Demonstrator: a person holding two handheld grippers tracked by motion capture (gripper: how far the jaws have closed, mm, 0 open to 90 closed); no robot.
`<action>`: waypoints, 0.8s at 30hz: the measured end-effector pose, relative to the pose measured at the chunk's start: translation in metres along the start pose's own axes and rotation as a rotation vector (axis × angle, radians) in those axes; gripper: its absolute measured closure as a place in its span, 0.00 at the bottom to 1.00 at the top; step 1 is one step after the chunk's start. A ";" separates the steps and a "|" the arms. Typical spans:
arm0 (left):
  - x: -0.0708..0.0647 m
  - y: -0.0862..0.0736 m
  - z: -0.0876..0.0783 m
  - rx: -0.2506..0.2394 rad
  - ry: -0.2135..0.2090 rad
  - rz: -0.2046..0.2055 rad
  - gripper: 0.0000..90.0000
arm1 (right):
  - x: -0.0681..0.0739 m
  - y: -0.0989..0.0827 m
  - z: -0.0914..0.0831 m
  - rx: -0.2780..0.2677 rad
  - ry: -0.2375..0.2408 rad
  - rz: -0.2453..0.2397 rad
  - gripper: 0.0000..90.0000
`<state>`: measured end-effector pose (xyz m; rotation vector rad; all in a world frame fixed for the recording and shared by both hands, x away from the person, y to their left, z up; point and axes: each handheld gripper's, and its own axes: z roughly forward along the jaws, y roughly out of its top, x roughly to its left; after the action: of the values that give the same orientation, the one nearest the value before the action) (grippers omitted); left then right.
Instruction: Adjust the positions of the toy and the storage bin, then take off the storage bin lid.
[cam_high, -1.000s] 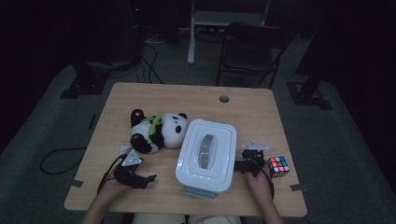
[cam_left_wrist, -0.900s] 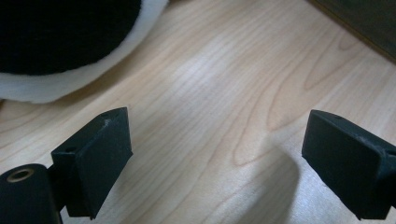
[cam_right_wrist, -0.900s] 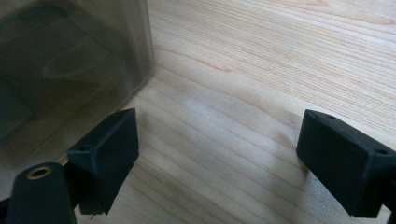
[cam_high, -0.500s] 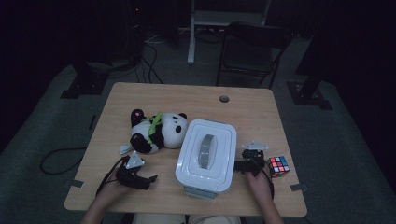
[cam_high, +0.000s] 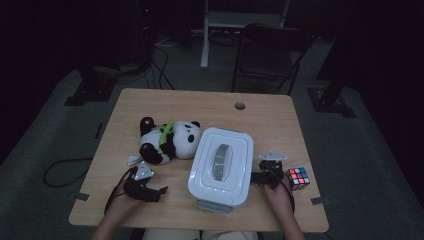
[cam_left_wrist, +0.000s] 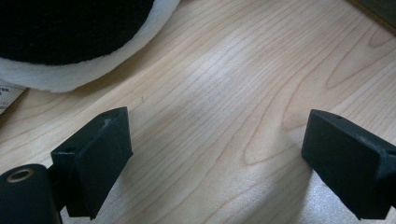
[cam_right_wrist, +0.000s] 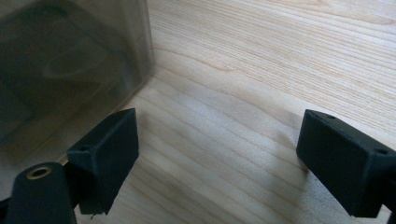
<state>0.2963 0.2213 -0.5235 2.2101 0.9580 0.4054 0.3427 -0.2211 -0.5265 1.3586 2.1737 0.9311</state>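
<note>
A white lidded box (cam_high: 222, 165) with a grey handle sits at the table's front middle. Left of it lies a panda plush (cam_high: 167, 141). My left gripper (cam_high: 159, 192) rests on the wood at the front left, open, with bare table between its jaws (cam_left_wrist: 215, 158); the plush's black and white fur (cam_left_wrist: 74, 42) fills that view's top left. My right gripper (cam_high: 257, 176) lies just right of the box, open over bare wood (cam_right_wrist: 217, 158), with the box's translucent wall (cam_right_wrist: 70, 65) at the left of its view.
A colour cube (cam_high: 298, 178) sits right of my right hand. A small white tag (cam_high: 133, 160) lies by the plush. The wooden table (cam_high: 200, 107) has a cable hole (cam_high: 240, 106) at the back. A dark chair (cam_high: 270, 55) stands behind it.
</note>
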 end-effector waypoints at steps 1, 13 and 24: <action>0.000 0.000 0.000 -0.001 -0.001 0.001 0.10 | 0.000 0.000 0.000 0.000 -0.002 0.002 0.14; 0.001 0.000 0.000 -0.002 -0.007 0.006 0.10 | 0.003 0.004 -0.006 0.056 0.007 0.011 0.13; 0.001 -0.001 0.000 -0.002 -0.008 0.007 0.10 | -0.006 0.022 -0.044 -0.024 -0.019 0.066 0.15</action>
<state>0.2963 0.2222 -0.5237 2.2120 0.9454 0.4007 0.3306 -0.2344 -0.4801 1.4298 2.1078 0.9615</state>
